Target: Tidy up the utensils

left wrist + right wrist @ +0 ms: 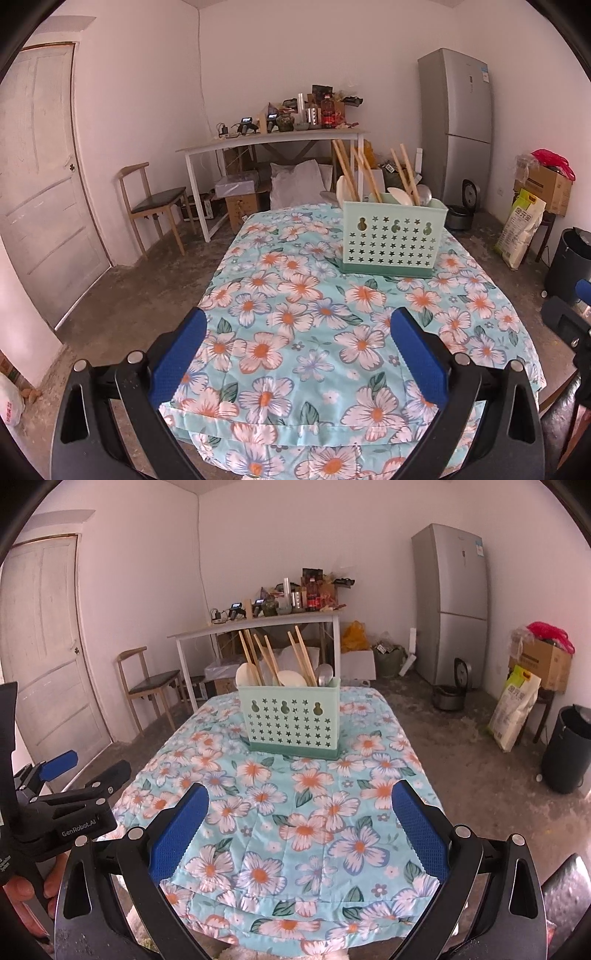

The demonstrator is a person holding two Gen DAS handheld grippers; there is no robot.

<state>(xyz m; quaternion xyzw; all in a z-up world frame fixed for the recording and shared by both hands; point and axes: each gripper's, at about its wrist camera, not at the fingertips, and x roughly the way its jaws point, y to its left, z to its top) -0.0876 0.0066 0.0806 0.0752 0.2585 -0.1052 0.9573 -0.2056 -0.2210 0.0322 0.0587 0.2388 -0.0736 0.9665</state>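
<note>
Floral cloth covers the table; the caddy stands at 12 o'clock, chopsticks and spoons inside. Both grippers, left and right, hover with jaws spread, empty. Best approach: reach from above and pinch one handle at a time.

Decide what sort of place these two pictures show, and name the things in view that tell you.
Probably a plain room in a home, used for eating and storage: a tall silver fridge, a table under a flowered blue cloth, and a pale green plastic utensil holder.
</note>
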